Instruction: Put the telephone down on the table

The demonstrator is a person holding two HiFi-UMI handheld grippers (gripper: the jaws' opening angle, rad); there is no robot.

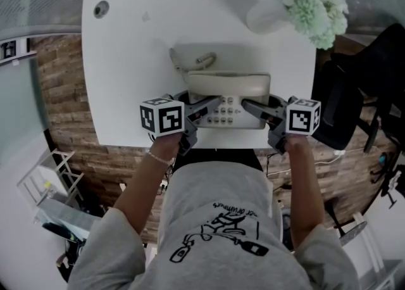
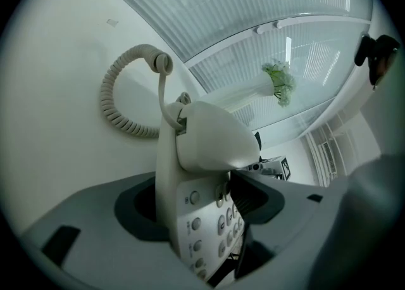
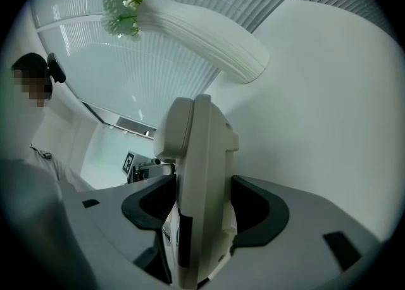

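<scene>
Cream plastic telephone (image 1: 228,102) low over the near edge of the white table (image 1: 126,61), its handset (image 1: 228,83) seated on the cradle and its keypad facing up. I cannot tell whether its base has touched down. The coiled cord (image 1: 190,61) lies on the table behind it. My left gripper (image 1: 212,103) clamps one end of the body and my right gripper (image 1: 251,107) the other. I judge the edge the main risk: let go here with the base tilted or overhanging and the telephone could tip toward me, or the handset could slide off. The vase (image 1: 269,13) of pale flowers stands well behind.
</scene>
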